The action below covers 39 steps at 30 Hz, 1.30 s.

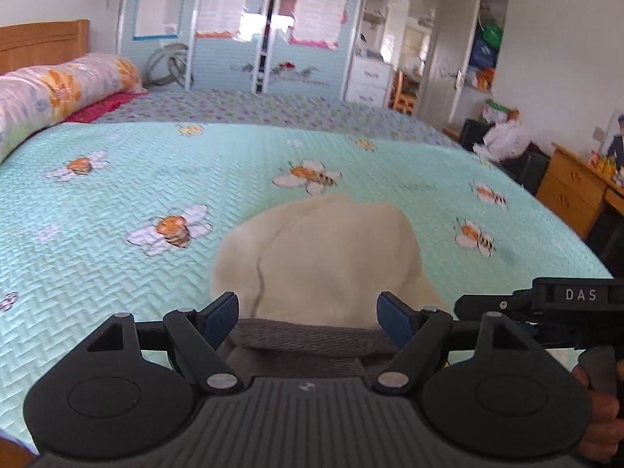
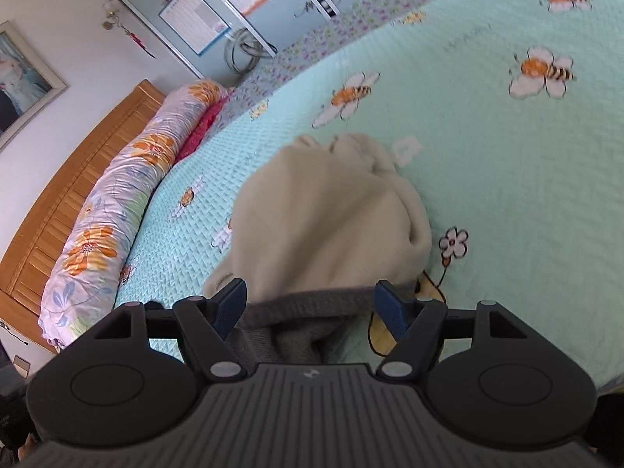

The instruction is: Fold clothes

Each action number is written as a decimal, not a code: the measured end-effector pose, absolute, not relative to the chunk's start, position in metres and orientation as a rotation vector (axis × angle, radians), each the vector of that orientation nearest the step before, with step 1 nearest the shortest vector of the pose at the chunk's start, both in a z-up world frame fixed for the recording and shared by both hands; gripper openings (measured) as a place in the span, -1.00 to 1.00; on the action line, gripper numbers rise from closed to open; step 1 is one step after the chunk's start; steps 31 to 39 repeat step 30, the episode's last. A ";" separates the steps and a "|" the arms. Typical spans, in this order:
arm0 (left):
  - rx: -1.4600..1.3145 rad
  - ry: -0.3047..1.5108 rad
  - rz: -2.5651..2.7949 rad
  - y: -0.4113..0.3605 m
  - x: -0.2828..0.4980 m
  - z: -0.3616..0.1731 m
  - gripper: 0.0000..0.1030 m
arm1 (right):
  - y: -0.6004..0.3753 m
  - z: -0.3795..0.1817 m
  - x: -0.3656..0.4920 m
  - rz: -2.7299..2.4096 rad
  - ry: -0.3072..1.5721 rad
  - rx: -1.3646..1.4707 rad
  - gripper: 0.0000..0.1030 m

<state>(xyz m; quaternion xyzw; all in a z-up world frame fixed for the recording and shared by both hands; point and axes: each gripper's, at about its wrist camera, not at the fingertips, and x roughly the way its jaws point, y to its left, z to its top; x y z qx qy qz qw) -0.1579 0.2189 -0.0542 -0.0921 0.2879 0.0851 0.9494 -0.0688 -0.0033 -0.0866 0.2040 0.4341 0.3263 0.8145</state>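
A cream fleece garment (image 1: 331, 257) with a grey ribbed waistband (image 1: 308, 337) lies bunched on the mint bee-print bedspread (image 1: 117, 273). My left gripper (image 1: 310, 314) is open, its blue pads either side of the waistband's edge. In the right wrist view the same garment (image 2: 323, 218) lies ahead, its grey waistband (image 2: 308, 304) between the open fingers of my right gripper (image 2: 310, 306). The right gripper also shows at the right edge of the left wrist view (image 1: 546, 304).
A rolled floral quilt (image 2: 113, 210) lies along the wooden headboard (image 2: 66, 191). Sliding wardrobe doors (image 1: 241, 27) stand beyond the bed. A wooden dresser (image 1: 573, 187) and dark bags (image 1: 526, 163) stand to the right of the bed.
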 end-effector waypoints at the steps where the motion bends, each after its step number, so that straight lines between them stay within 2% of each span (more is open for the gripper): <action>1: -0.177 0.608 0.164 0.215 -0.148 -0.059 0.57 | -0.003 -0.091 -0.065 0.691 0.939 0.449 0.41; 5: -0.147 0.707 0.125 0.215 -0.109 -0.098 0.57 | 0.000 -0.120 -0.046 0.647 1.014 0.528 0.53; 8: -0.160 0.747 0.134 0.219 -0.096 -0.126 0.50 | 0.000 -0.148 -0.029 0.632 1.090 0.657 0.53; 13: -0.174 0.737 0.141 0.221 -0.098 -0.134 0.08 | 0.009 -0.179 -0.008 0.670 1.140 0.837 0.53; 14: -0.179 0.735 0.139 0.221 -0.098 -0.132 -0.06 | 0.015 -0.183 -0.004 0.689 1.143 0.851 0.33; 15: -0.185 0.734 0.138 0.222 -0.098 -0.131 -0.14 | 0.020 -0.183 -0.002 0.702 1.143 0.849 -0.30; 16: -0.195 0.730 0.139 0.223 -0.097 -0.128 -0.24 | 0.025 -0.181 0.001 0.710 1.142 0.832 -0.49; 18: -0.215 0.702 0.133 0.222 -0.095 -0.116 -0.39 | 0.032 -0.173 0.004 0.728 1.125 0.803 -0.64; 20: -0.216 0.630 0.107 0.217 -0.090 -0.089 -0.49 | 0.028 -0.141 0.006 0.763 1.028 0.783 -0.71; 27: -0.206 0.313 0.010 0.200 -0.071 0.054 -0.49 | 0.003 0.041 0.025 0.897 0.555 0.724 -0.76; 28: -0.208 0.289 0.010 0.201 -0.075 0.065 -0.43 | 0.001 0.058 0.025 0.912 0.522 0.712 -0.75; 29: -0.211 0.269 0.011 0.201 -0.078 0.074 -0.35 | -0.001 0.070 0.024 0.936 0.499 0.705 -0.62; 30: -0.218 0.264 0.016 0.204 -0.083 0.071 -0.29 | -0.002 0.075 0.023 0.951 0.488 0.696 -0.40; 39: -0.218 0.264 0.016 0.204 -0.083 0.071 -0.29 | -0.002 0.075 0.023 0.951 0.488 0.696 -0.40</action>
